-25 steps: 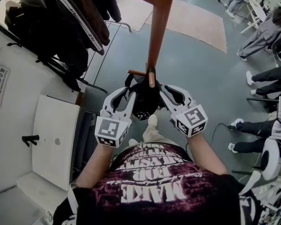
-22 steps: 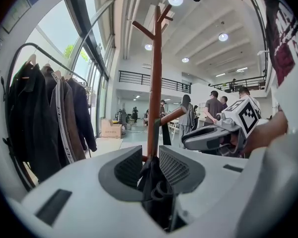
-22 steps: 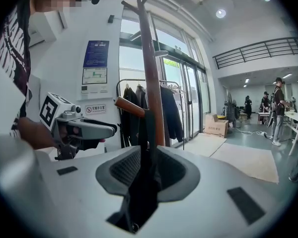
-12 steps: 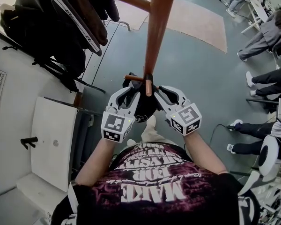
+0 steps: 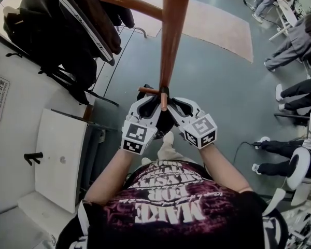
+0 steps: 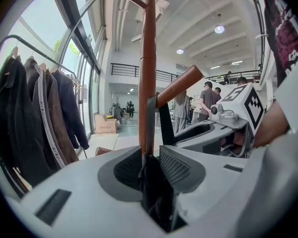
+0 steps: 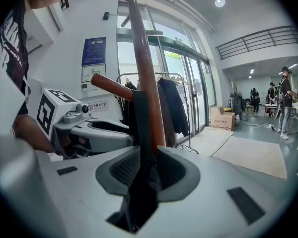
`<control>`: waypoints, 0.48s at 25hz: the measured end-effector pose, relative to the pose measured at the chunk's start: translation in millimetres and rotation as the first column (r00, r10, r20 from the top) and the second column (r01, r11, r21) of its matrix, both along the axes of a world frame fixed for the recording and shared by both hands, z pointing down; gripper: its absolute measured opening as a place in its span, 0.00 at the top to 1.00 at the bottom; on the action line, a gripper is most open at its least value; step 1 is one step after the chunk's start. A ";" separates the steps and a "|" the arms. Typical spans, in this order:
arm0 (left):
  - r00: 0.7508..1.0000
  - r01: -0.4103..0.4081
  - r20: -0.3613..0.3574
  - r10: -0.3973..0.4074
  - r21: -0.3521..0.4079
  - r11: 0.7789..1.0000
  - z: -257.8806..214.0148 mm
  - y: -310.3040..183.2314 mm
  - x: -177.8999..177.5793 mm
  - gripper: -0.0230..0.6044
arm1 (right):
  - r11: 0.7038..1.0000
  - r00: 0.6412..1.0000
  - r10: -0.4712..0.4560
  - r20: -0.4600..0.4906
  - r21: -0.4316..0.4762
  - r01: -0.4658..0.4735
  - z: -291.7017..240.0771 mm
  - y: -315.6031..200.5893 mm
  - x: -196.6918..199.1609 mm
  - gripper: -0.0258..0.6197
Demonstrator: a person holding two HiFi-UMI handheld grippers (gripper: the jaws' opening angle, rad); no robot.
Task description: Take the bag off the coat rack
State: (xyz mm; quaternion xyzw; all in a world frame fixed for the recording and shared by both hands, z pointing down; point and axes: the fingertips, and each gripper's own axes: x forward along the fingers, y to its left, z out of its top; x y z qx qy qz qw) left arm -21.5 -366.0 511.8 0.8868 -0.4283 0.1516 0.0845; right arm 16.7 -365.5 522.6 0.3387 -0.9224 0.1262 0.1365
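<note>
A brown wooden coat rack pole [image 5: 171, 40] rises in front of me, and a short peg [image 5: 164, 100] juts from it toward me. Beneath the peg hangs a black bag [image 5: 165, 122], its strap [image 6: 151, 118] looped over the peg [image 6: 181, 85]. My left gripper [image 5: 151, 106] is shut on one strap run [image 6: 152, 187]. My right gripper [image 5: 175, 107] is shut on the other run [image 7: 141, 182] beside the pole [image 7: 144, 73]. The two grippers sit close together just under the peg, and they hide most of the bag.
A clothes rail with dark jackets [image 5: 67, 30] stands at the upper left. A white cabinet [image 5: 59, 160] is at my left. A beige rug [image 5: 217, 25] lies past the pole. Seated people [image 5: 295, 35] and cables line the right side.
Both grippers have risen toward the peg and drawn closer together, each still holding the strap. The bag has come up with them.
</note>
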 end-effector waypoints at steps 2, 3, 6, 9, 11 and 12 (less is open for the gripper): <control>1.000 0.003 0.016 -0.003 -0.001 1.000 1.9 -3.2 2.0 0.80 | 1.000 1.000 -0.003 0.000 -0.007 0.003 1.6 -1.5 -2.4 0.80; 1.000 0.009 0.021 -0.009 -0.004 1.000 2.9 -4.5 2.8 0.80 | 1.000 1.000 -0.003 -0.001 -0.010 0.003 2.4 -1.9 -2.5 0.80; 0.999 0.033 0.023 -0.033 0.006 0.999 0.7 -9.1 0.5 0.81 | 1.000 1.000 -0.001 0.005 -0.014 0.001 3.5 -4.1 -4.2 0.80; 0.998 0.045 0.037 -0.046 0.031 0.998 -2.5 -12.9 -1.7 0.88 | 1.000 1.000 -0.002 -0.006 -0.006 0.002 6.0 -5.0 -6.4 0.83; 0.998 0.046 0.050 -0.048 0.039 0.998 -2.7 -14.0 -0.8 0.92 | 1.000 0.999 -0.002 -0.033 0.011 0.002 6.0 -5.6 -6.9 0.86; 0.997 0.048 0.056 -0.050 0.041 0.998 -2.6 -14.0 -0.5 0.94 | 1.000 0.999 -0.001 -0.046 0.020 0.001 5.5 -5.7 -6.9 0.89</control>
